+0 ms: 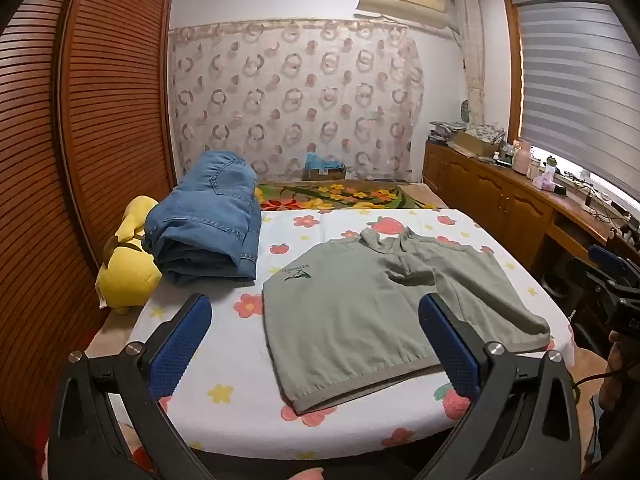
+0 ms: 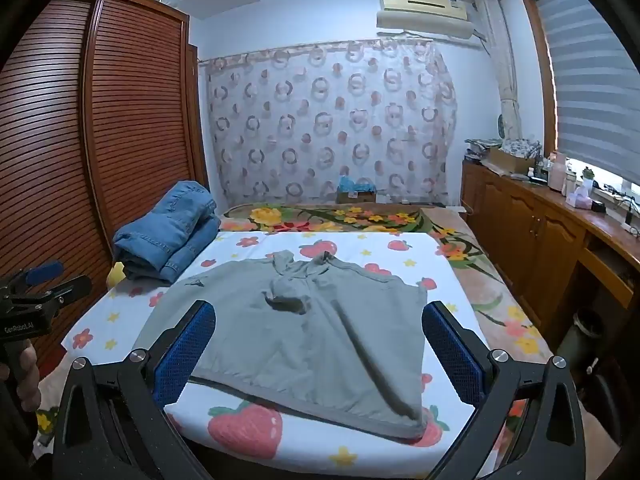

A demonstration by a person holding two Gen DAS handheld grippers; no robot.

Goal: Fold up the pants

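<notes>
Folded blue jeans (image 1: 206, 226) lie in a stack at the far left of the bed, also in the right wrist view (image 2: 166, 234). A grey-green pullover top (image 1: 384, 312) lies spread flat on the white flower-print sheet (image 1: 224, 368), also in the right wrist view (image 2: 296, 332). My left gripper (image 1: 316, 344) is open and empty, held above the sheet's near edge, over the top's hem. My right gripper (image 2: 320, 354) is open and empty, above the top's near hem. Each gripper shows at the edge of the other's view (image 1: 616, 292) (image 2: 32, 292).
A yellow plush toy (image 1: 126, 268) lies left of the jeans by the louvred wardrobe (image 1: 80, 120). A floral blanket (image 1: 340, 196) covers the far bed. A wooden cabinet (image 2: 560, 240) with clutter runs along the right under the window.
</notes>
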